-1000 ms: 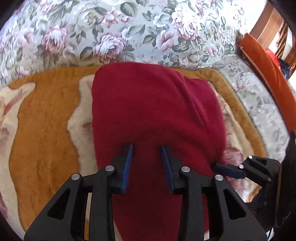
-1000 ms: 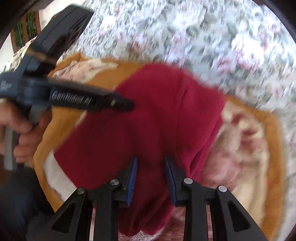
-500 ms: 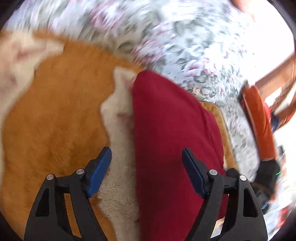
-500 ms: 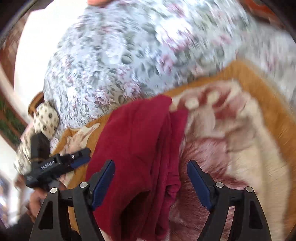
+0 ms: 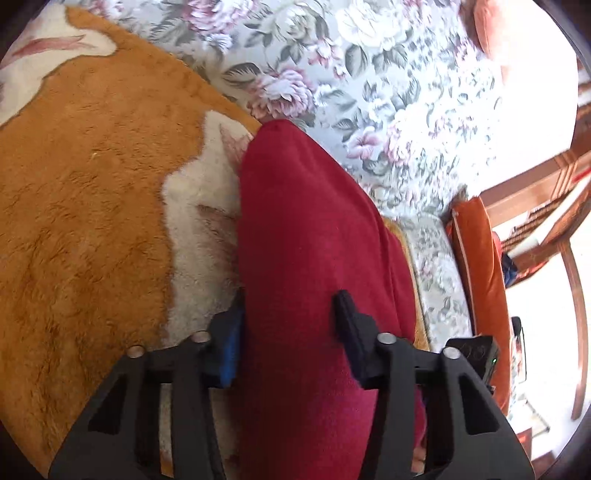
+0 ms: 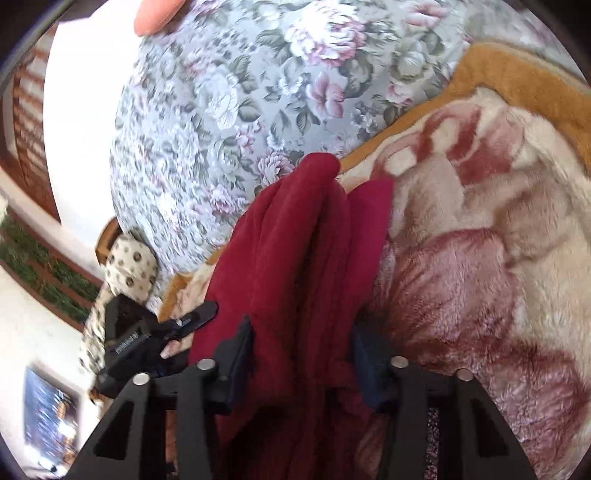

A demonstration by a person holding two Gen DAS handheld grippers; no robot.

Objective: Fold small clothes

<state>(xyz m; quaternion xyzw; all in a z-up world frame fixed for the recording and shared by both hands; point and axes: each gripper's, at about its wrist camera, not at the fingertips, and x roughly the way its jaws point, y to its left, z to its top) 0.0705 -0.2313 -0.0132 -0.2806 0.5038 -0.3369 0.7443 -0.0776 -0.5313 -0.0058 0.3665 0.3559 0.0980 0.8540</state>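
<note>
Left gripper (image 5: pixel 288 332) in matte black plastic, triangular cut-outs in each finger arm, silver screw heads at the joints, blue pads (image 5: pixel 231 349) inside the fingertips, right gripper (image 6: pixel 301 354) built alike, white lettering seen on the left gripper's body (image 6: pixel 129 341)

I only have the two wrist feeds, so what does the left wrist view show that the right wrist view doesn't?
Only the left wrist view shows the orange cushion on the wooden furniture at the right, and the garment's smooth folded edge.

Only the right wrist view shows the spotted cloth, a fingertip at the top edge, and the garment's bunched layers.

Both show the red garment on the plush blanket, the floral sheet, and the left gripper and right gripper, each closing with the red fabric between its jaws.
</note>
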